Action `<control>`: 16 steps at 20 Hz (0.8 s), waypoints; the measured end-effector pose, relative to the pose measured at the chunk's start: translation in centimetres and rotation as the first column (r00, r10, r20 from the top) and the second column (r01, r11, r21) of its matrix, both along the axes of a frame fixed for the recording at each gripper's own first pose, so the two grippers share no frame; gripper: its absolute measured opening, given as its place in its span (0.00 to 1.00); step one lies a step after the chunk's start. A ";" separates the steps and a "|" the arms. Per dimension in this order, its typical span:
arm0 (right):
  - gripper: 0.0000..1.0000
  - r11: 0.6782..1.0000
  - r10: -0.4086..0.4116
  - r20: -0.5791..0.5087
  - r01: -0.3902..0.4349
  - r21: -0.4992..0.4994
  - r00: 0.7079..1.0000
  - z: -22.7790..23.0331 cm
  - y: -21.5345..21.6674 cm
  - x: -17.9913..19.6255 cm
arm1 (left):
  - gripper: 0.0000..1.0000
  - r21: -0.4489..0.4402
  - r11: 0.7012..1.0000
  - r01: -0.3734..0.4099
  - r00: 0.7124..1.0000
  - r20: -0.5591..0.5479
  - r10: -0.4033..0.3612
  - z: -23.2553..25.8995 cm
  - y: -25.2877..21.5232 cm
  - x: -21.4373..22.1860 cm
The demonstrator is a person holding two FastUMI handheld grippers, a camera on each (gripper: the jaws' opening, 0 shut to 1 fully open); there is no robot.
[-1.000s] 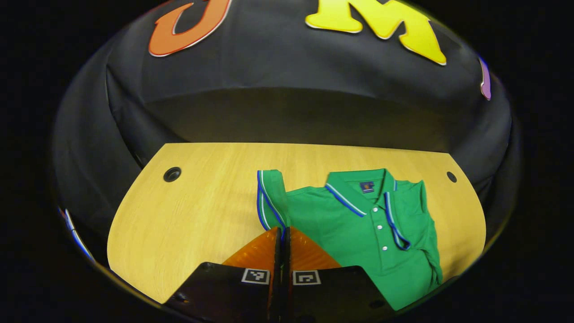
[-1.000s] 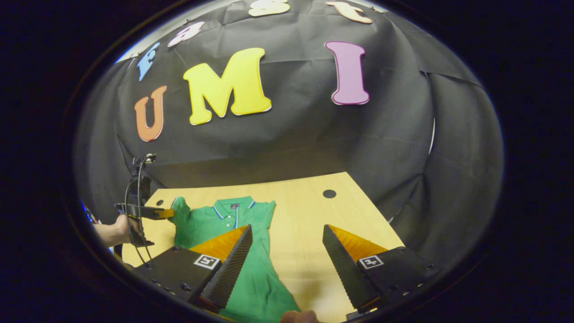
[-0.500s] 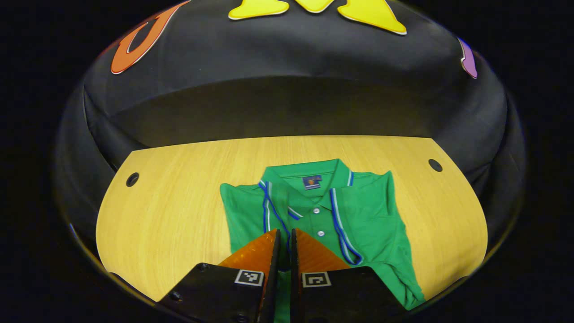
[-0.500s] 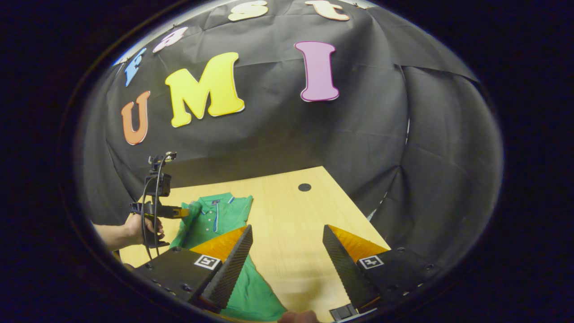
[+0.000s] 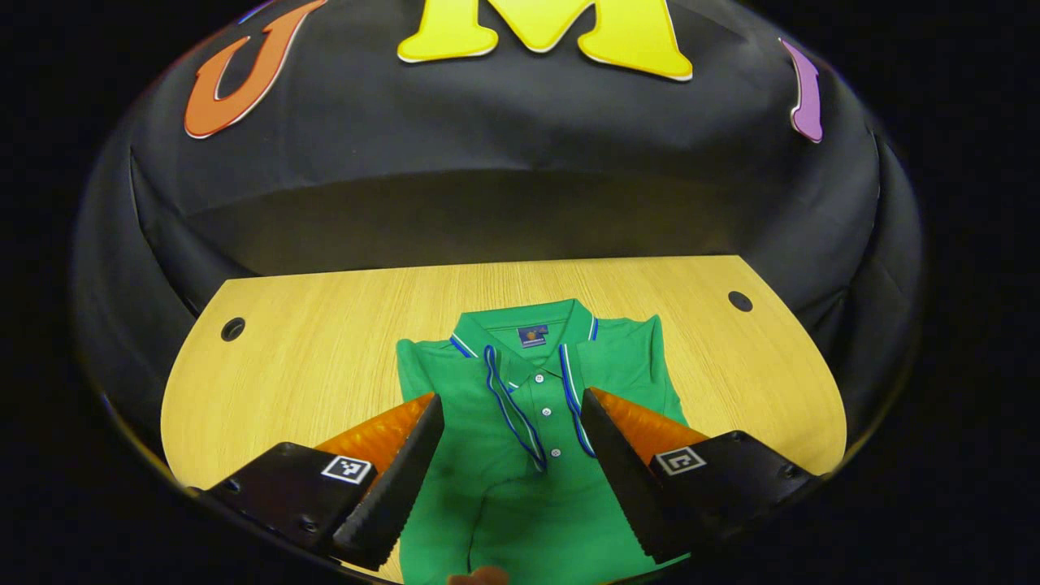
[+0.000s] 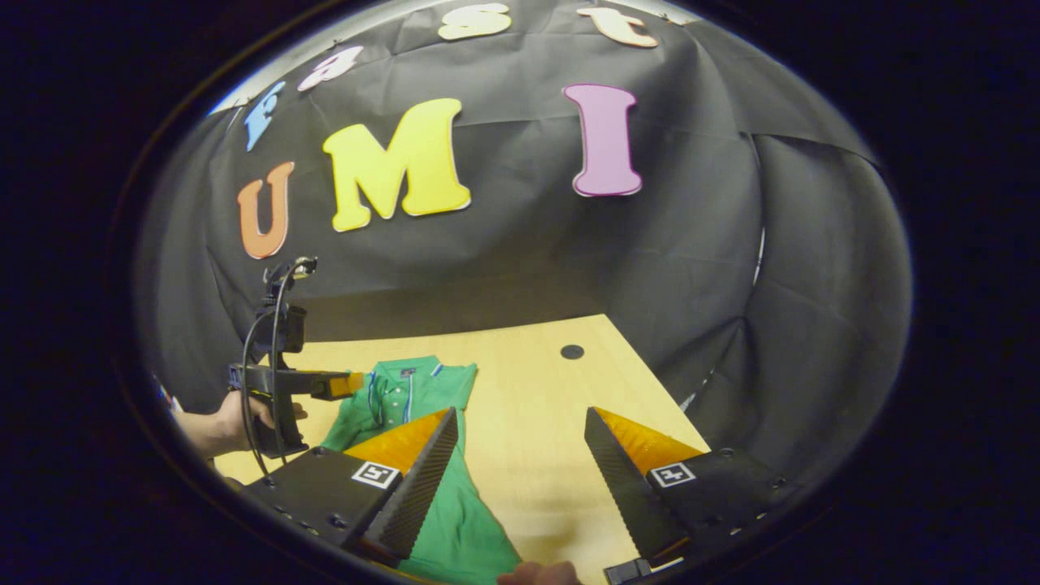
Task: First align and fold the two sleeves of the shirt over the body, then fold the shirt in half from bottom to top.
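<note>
Both sleeves look already folded over the body of the green shirt (image 5: pixel 520 422), which lies flat in the lower centre of the left gripper view on the tabletop (image 5: pixel 325 341), collar toward the wall. The left gripper (image 5: pixel 512 443) hangs above the chest, jaws spread and holding nothing. The right gripper (image 6: pixel 520 455) hovers over bare wood beside the shirt, jaws likewise spread. By my reading, the bottom-to-top fold is next: each gripper needs to reach a hem corner.
</note>
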State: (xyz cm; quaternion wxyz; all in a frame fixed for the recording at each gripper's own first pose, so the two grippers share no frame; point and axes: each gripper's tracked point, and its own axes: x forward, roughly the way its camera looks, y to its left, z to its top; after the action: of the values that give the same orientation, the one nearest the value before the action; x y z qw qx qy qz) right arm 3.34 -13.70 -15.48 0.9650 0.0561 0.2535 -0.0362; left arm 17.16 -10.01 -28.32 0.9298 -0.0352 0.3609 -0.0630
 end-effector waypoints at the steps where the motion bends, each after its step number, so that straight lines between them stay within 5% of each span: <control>1: 0.96 1.000 0.021 0.004 -0.021 -0.004 1.000 0.1 0.8 0.2 | 1.00 -0.003 1.000 -0.017 1.000 0.014 0.017 0.7 0.9 -0.6; 7: 0.96 0.986 0.165 0.002 -0.165 -0.025 0.986 -0.7 4.8 0.2 | 1.00 0.003 0.997 -0.078 0.990 0.114 0.078 5.0 6.5 -6.1; 16: 0.96 0.961 0.268 -0.085 -0.272 -0.038 0.960 -4.3 6.4 -3.2 | 1.00 -0.013 0.991 -0.132 0.979 0.156 0.132 7.5 11.8 -15.5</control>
State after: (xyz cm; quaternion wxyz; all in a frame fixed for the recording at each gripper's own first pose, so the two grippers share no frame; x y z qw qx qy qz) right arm 0.12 -7.30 -19.80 0.9511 -0.0043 0.2961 0.0876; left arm 1.64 1.83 -20.78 0.9573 -0.0553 0.2838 -0.0041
